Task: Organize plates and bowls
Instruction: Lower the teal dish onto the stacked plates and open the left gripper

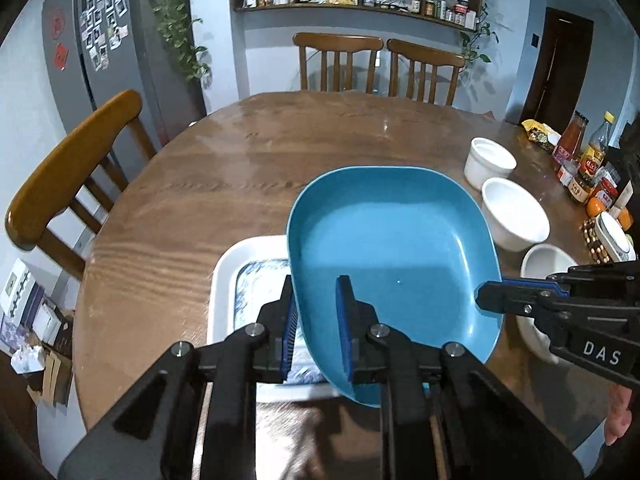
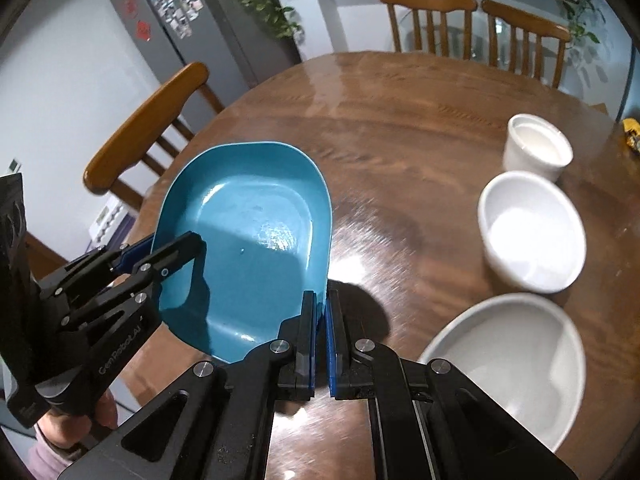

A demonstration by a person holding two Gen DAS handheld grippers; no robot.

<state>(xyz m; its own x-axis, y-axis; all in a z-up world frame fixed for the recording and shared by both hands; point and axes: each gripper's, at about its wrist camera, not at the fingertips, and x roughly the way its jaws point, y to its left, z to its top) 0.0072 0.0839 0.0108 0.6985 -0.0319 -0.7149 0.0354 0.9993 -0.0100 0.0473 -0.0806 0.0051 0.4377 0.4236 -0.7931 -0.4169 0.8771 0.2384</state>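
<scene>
A blue plate (image 1: pixel 392 256) (image 2: pixel 248 240) hangs above the wooden table, gripped at two edges. My left gripper (image 1: pixel 318 312) (image 2: pixel 160 258) is shut on its near-left rim, one pad inside and one outside. My right gripper (image 2: pixel 321 312) (image 1: pixel 494 290) is shut on the plate's right rim. Under the plate's left side lies a white rectangular tray (image 1: pixel 232 272) with a blue-patterned centre. Three white bowls stand to the right: a small one (image 2: pixel 536 146) (image 1: pixel 490 162), a middle one (image 2: pixel 530 230) (image 1: pixel 514 212) and a large near one (image 2: pixel 516 364) (image 1: pixel 546 264).
The round wooden table (image 1: pixel 240 168) has chairs at the left (image 1: pixel 68 168) and far side (image 1: pixel 338 60). Bottles and jars (image 1: pixel 584 160) crowd the table's right edge. A hand (image 2: pixel 80 412) grips the left tool. A fridge stands at the back left.
</scene>
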